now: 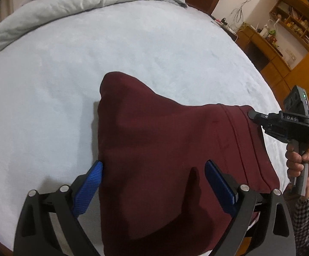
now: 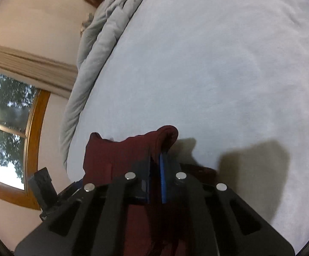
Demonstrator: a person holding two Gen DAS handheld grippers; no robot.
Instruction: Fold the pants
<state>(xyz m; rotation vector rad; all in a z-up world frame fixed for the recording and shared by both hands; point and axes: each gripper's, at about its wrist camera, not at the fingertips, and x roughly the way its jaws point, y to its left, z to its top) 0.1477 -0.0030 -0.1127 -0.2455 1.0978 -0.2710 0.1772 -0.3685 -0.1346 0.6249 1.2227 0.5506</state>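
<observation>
Dark red pants [image 1: 158, 140] lie in a folded heap on the pale blue bed [image 1: 133, 42]. My left gripper [image 1: 154, 167] hangs over their near part with its jaws wide open. Its left blue pad [image 1: 94, 177] is at the cloth's left edge and its right pad [image 1: 216, 181] is above the cloth. My right gripper [image 1: 251, 114], held by a hand [image 1: 299, 160], is shut on the banded edge of the pants at the right. In the right wrist view the right gripper [image 2: 155, 160] pinches a bunched fold of the pants [image 2: 120, 153] between its pads.
A rumpled grey duvet [image 1: 69, 2] lies along the bed's far side. Wooden shelves and a desk [image 1: 282, 32] stand beyond the bed's right edge. A window [image 2: 7, 132] with a curtain is on the wall beside the bed. Part of the left gripper's body [image 2: 45, 185] shows low at the left.
</observation>
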